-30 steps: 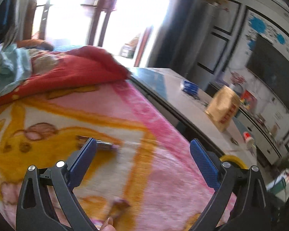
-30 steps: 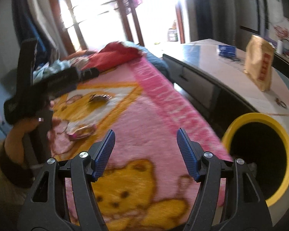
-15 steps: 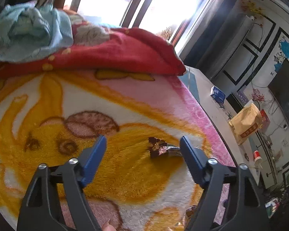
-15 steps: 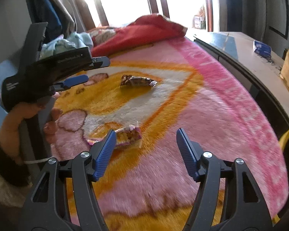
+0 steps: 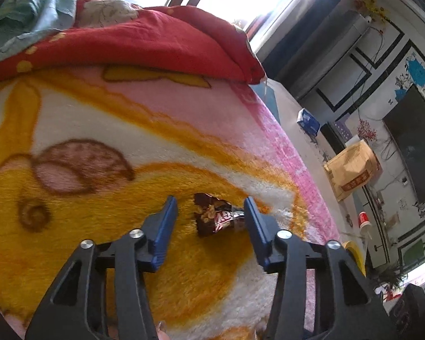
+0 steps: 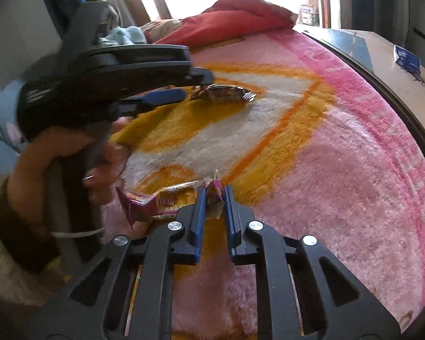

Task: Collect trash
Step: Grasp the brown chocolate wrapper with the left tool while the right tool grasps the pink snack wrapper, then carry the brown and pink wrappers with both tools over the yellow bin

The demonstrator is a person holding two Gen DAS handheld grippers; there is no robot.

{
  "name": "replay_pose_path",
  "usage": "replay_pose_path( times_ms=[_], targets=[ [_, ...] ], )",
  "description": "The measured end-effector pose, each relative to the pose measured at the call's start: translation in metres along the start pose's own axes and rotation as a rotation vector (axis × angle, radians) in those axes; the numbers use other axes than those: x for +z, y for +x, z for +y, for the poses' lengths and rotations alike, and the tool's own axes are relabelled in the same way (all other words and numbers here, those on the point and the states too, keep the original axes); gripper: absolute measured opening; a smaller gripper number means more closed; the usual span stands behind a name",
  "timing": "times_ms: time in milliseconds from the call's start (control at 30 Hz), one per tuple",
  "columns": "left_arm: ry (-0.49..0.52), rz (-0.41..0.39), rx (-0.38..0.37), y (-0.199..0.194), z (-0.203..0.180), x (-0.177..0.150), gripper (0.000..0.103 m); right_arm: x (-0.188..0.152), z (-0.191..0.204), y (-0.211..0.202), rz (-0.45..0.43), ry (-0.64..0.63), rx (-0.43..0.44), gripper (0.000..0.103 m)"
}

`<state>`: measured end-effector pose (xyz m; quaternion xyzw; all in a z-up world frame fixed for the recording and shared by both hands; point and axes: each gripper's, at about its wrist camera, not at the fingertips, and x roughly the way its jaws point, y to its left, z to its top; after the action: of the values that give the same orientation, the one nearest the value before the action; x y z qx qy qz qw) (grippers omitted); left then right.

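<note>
Right wrist view: my right hand-held gripper [image 6: 214,198] pinches only the purple wrapper's [image 6: 167,202] corner on the blanket [image 6: 340,170], so it may tear free; my left hand-held gripper [image 5: 209,212], jaws just closing, half-wide, straddles the brown wrapper [image 5: 216,216] farther up the blanket, and may snag pile.

Right tool [image 6: 214,198] clamped on one end of purple wrapper [image 6: 155,204] lying on pink-and-yellow blanket [image 6: 340,170]; left tool [image 6: 181,87], gripped by a hand [image 6: 70,155], reaches brown wrapper [image 6: 223,92] farther back, before red pillow [image 6: 226,19].

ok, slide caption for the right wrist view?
Right gripper fingers shut on purple snack wrapper on pink blanket; left gripper closing around brown candy wrapper.
</note>
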<state>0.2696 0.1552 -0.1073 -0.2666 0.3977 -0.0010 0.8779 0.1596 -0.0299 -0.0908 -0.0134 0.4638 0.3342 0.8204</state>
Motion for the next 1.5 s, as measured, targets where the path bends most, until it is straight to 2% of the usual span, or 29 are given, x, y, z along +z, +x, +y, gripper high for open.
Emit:
replay_pose_path(
  times_ms=[200,233,300,600,1100,1500],
  targets=[
    [0.009,-0.001,0.004,0.006,-0.013,-0.006,0.026,-0.014,-0.003,-0.018,-0.023,0.027,0.007,0.004],
    [0.014,0.000,0.001,0.007,-0.017,-0.007,0.020,-0.015,-0.004,-0.020,-0.027,0.027,0.003,0.004],
    [0.027,0.001,-0.006,0.006,-0.021,-0.009,0.016,-0.019,-0.008,-0.028,-0.040,0.029,-0.012,0.004],
    [0.115,-0.010,-0.063,-0.009,-0.053,-0.022,0.014,-0.024,-0.043,-0.068,-0.104,0.100,-0.089,0.004],
    [0.277,-0.025,-0.182,-0.038,-0.132,-0.055,0.014,-0.029,-0.102,-0.132,-0.212,0.196,-0.220,0.004],
    [0.378,-0.012,-0.257,-0.048,-0.182,-0.082,0.014,-0.053,-0.154,-0.175,-0.255,0.291,-0.333,0.004]
  ],
)
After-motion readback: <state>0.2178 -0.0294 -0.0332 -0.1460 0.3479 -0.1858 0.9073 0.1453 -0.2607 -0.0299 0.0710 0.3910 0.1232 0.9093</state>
